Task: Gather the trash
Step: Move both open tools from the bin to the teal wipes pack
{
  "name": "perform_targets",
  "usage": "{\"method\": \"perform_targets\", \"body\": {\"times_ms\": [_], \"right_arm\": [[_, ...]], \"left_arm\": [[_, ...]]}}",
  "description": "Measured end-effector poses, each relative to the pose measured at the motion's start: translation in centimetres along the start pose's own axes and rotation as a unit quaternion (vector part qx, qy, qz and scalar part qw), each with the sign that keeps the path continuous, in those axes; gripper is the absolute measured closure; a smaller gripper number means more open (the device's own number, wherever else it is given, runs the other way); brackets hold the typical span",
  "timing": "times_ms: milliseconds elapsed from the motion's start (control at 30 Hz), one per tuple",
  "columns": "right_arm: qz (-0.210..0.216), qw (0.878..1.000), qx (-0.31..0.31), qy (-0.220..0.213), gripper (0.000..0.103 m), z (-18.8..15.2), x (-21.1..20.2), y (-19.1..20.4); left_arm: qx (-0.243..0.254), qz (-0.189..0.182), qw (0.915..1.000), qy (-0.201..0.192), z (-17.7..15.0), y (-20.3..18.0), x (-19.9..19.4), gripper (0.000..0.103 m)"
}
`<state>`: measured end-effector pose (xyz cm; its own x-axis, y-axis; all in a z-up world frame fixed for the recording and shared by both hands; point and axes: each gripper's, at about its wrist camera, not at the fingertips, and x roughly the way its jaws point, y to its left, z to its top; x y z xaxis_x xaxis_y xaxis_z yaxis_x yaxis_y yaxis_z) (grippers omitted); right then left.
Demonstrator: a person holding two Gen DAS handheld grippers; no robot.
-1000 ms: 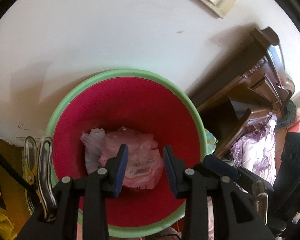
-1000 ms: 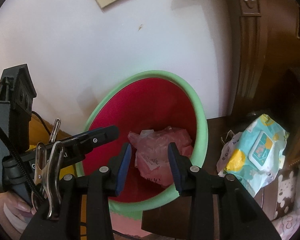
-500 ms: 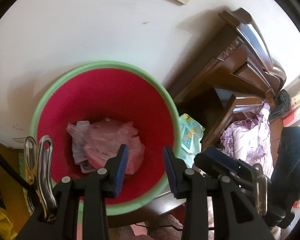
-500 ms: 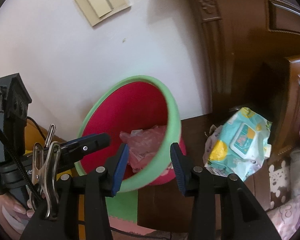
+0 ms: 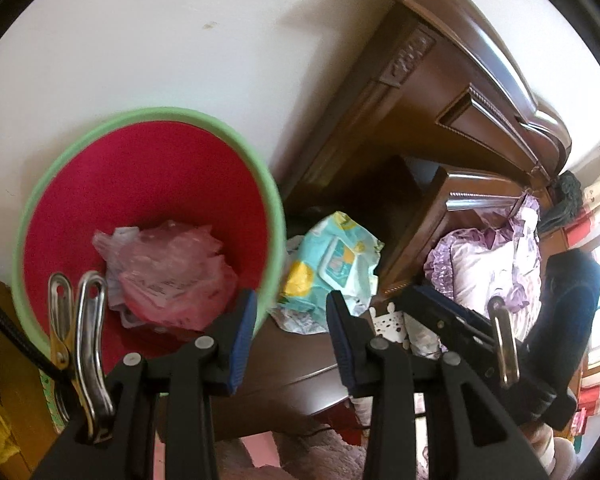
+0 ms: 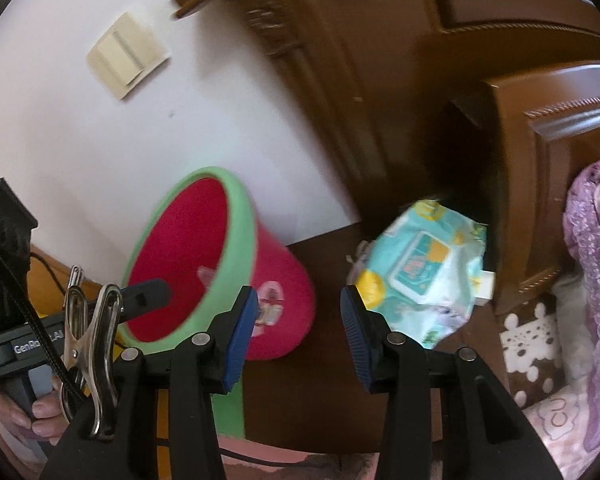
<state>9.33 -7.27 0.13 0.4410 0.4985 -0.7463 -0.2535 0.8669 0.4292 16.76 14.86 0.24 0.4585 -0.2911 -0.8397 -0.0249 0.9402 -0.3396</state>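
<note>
A red bin with a green rim [image 5: 52, 172] [image 6: 242, 220] stands on a dark wooden nightstand [image 5: 284, 364] [image 6: 320, 380] by the white wall. Crumpled pink plastic and paper trash [image 5: 168, 272] lies inside it. A light-blue wet-wipes pack [image 5: 332, 264] [image 6: 424, 272] lies on the nightstand to the right of the bin. My left gripper [image 5: 290, 316] is open and empty, in front of the gap between bin and pack. My right gripper [image 6: 298, 314] is open and empty, also short of bin and pack.
A dark wooden headboard [image 5: 440, 92] [image 6: 440, 60] rises behind the nightstand. Purple frilled bedding [image 5: 492, 260] [image 6: 596, 280] lies at the right. A beige wall switch [image 6: 128, 54] is on the wall. A brown spotted cloth [image 6: 536, 340] lies below the pack.
Both grippers have swung right, from over the bin's mouth toward the wipes pack. The bin has shifted left in both views and the pack has come into the left view. Both stay open.
</note>
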Motion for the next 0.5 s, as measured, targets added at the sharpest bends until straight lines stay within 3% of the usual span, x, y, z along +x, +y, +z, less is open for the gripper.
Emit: {"method": "perform_targets", "body": {"times_ms": [500], "right_arm": [[-0.017,0.998,-0.014,0.063,0.059,0.8,1.2,-9.4]], "left_arm": [[-0.029,0.03,0.9988,0.023,-2.4,-6.6,4.5,0.066]]}}
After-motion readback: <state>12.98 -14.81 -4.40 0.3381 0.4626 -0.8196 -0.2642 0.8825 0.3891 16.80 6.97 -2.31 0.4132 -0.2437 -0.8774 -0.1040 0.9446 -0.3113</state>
